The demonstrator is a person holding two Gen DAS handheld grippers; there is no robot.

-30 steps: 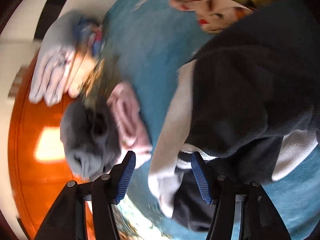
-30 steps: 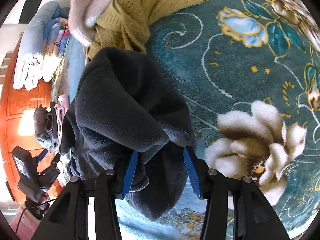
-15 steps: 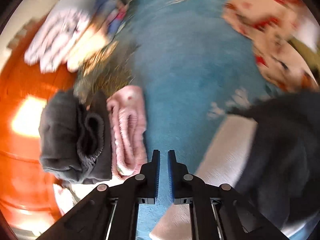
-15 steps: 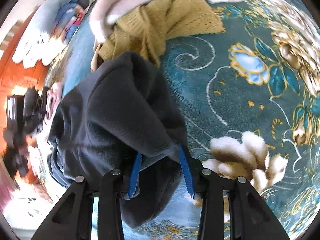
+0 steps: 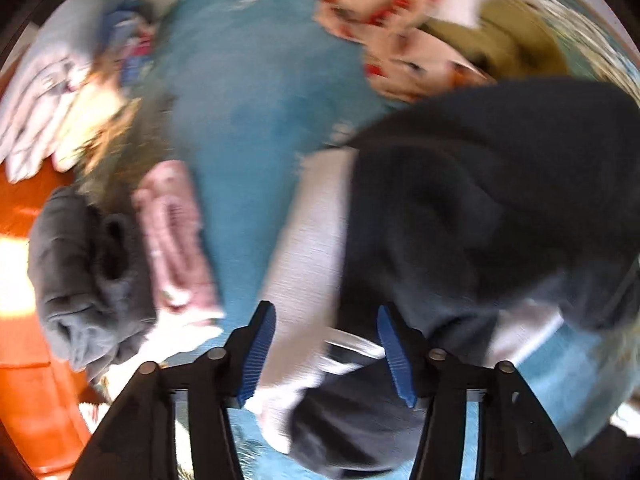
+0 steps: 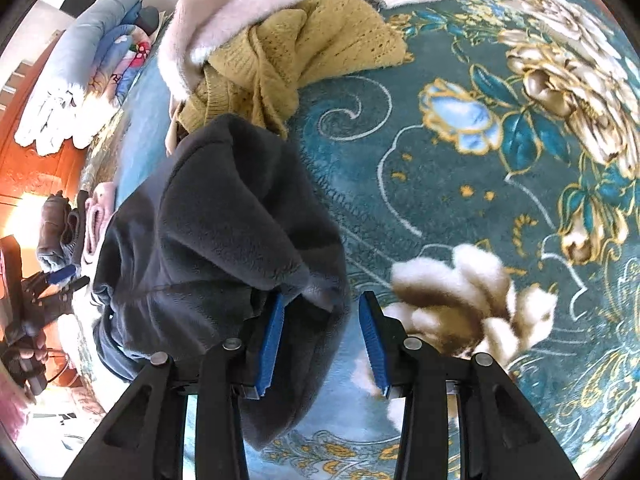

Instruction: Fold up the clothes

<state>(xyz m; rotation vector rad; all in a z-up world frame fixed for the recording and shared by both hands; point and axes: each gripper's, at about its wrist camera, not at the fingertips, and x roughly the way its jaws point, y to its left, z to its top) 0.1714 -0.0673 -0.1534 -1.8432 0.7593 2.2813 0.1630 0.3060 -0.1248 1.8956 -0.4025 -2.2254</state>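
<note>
Dark fleece garment [image 6: 224, 232], bunched on floral blanket [image 6: 460, 184]: right claw [image 6: 320, 336] open astride its hem; left claw [image 5: 326, 350] open over white panel at 6 o'clock. Grip hem fully before lifting.

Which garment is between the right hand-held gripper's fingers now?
The dark grey fleece. The mustard knit and pale pink garment lie beyond it on the carpet.

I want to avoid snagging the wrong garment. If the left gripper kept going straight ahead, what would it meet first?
Most likely the dark fleece garment, at its white panel between the open left gripper; blur leaves depth uncertain.
</note>
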